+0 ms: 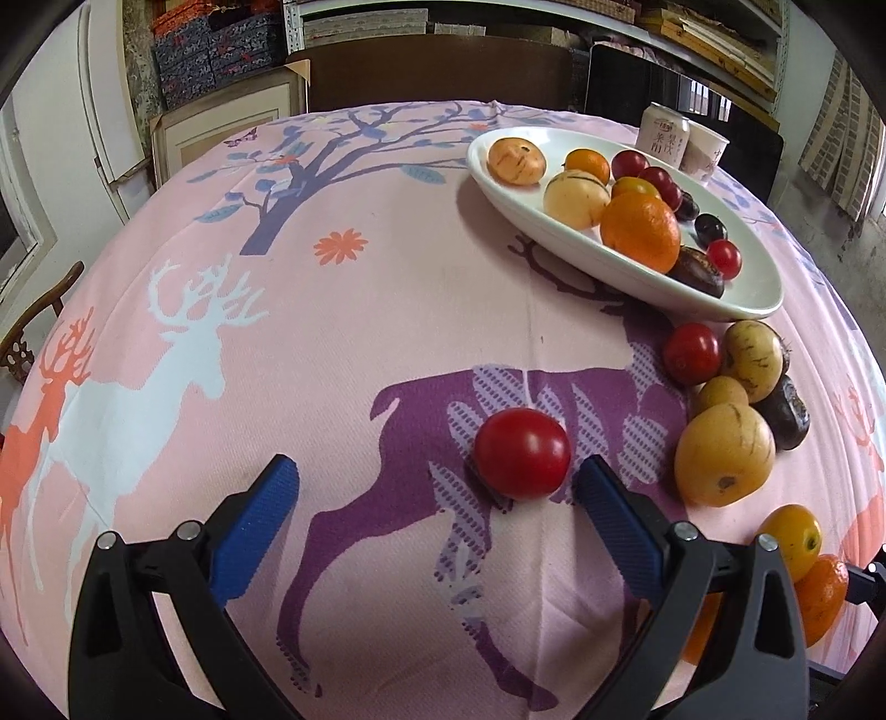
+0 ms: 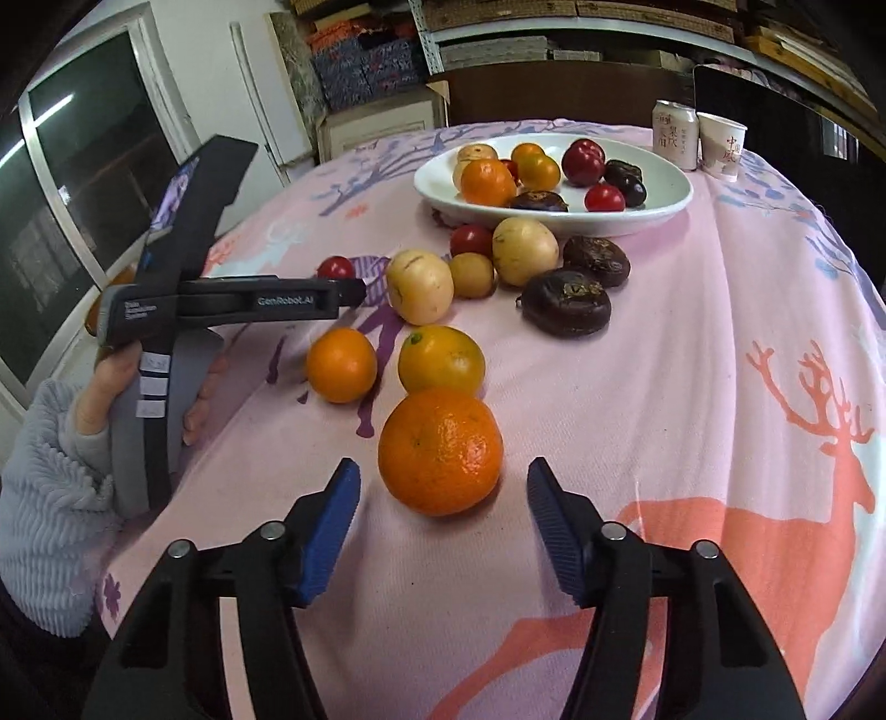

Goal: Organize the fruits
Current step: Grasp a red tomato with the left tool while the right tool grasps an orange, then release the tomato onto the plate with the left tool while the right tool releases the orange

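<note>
Left gripper spread wide, empty, cherry tomato lying near its right finger, off-centre. Right gripper likewise agape around the mandarin, untouched. Risk: closing lopsided, nudging the tomato rolling across the tablecloth, away from the far white dish.

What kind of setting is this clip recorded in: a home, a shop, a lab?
Probably a storeroom or workshop-like back room with a table set up in it, not a tidy home kitchen. Metal shelving stacked with boxes and boards lines the back wall, cardboard leans nearby, and the tablecloth with deer covers a round table.
</note>
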`<state>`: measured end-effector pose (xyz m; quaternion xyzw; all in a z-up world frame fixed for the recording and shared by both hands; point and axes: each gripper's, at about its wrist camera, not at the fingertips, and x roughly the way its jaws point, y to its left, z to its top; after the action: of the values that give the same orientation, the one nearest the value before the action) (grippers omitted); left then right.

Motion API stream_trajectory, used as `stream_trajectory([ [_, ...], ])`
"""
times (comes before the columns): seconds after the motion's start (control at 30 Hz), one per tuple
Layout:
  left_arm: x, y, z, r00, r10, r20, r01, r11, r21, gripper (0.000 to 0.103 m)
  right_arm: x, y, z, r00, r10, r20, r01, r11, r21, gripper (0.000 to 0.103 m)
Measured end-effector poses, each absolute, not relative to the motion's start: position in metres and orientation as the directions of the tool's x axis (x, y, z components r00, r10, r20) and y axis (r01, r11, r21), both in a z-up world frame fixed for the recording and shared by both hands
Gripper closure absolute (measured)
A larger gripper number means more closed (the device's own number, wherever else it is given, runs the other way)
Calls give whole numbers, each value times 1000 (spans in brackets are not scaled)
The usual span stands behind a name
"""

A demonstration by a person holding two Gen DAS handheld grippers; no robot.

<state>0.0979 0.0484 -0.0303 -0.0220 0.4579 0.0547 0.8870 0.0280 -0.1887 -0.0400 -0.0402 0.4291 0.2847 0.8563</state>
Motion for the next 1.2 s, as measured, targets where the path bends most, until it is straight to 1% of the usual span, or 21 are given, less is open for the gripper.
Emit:
stream_trajectory([
  [0.03, 98, 48, -30, 574, 78, -815, -117, 993, 12, 4, 30, -188, -39, 468, 459, -755, -520, 834, 185, 50],
  [0.1, 98, 48, -31, 574, 78, -815, -117, 993, 12, 4, 32, -184, -39, 475, 452, -755, -511, 840, 181, 55],
  [0.27, 98, 47, -31, 572, 84, -816, -118, 993, 20, 4, 36, -184, -41, 473, 447, -759, -505, 844, 182, 58],
  [0.43, 98, 47, -31, 573, 82, -815, -117, 993, 18, 4, 37, -197, -39, 482, 494, -724, -485, 838, 250, 59],
  [0.6, 96, 50, -29, 593, 40, -804, -96, 995, -22, 4, 45, -212, -44, 459, 541, -704, -444, 827, 346, 59],
  [0.67, 96, 46, -28, 596, 38, -802, -80, 997, -12, 11, 46, -213, -46, 449, 549, -705, -440, 822, 361, 59],
  [0.73, 95, 43, -25, 606, 52, -794, -76, 997, 8, 34, 46, -213, -46, 446, 553, -704, -442, 820, 364, 59],
  [0.77, 94, 42, -24, 611, 47, -790, -68, 998, 6, 38, 46, -213, -46, 445, 555, -703, -441, 819, 367, 59],
  [0.8, 93, 41, -23, 615, 40, -787, -62, 998, 2, 44, 45, -213, -46, 445, 557, -702, -441, 818, 370, 59],
  [0.83, 92, 41, -22, 620, 26, -784, -51, 999, -7, 56, 46, -213, -46, 443, 560, -700, -440, 816, 374, 59],
  [0.9, 90, 39, -20, 628, -29, -778, -18, 998, -52, 73, 47, -214, -46, 441, 564, -698, -438, 814, 381, 59],
  [1.0, 85, 32, -17, 641, -27, -767, -2, 999, -36, 73, 47, -216, -46, 440, 570, -694, -436, 811, 389, 59],
  [1.13, 81, 29, -10, 661, -56, -748, 14, 998, -62, 73, 46, -219, -45, 449, 578, -681, -428, 808, 404, 59],
  [1.2, 81, 30, -4, 671, -61, -739, 14, 998, -69, 73, 46, -224, -41, 461, 594, -659, -425, 800, 423, 59],
])
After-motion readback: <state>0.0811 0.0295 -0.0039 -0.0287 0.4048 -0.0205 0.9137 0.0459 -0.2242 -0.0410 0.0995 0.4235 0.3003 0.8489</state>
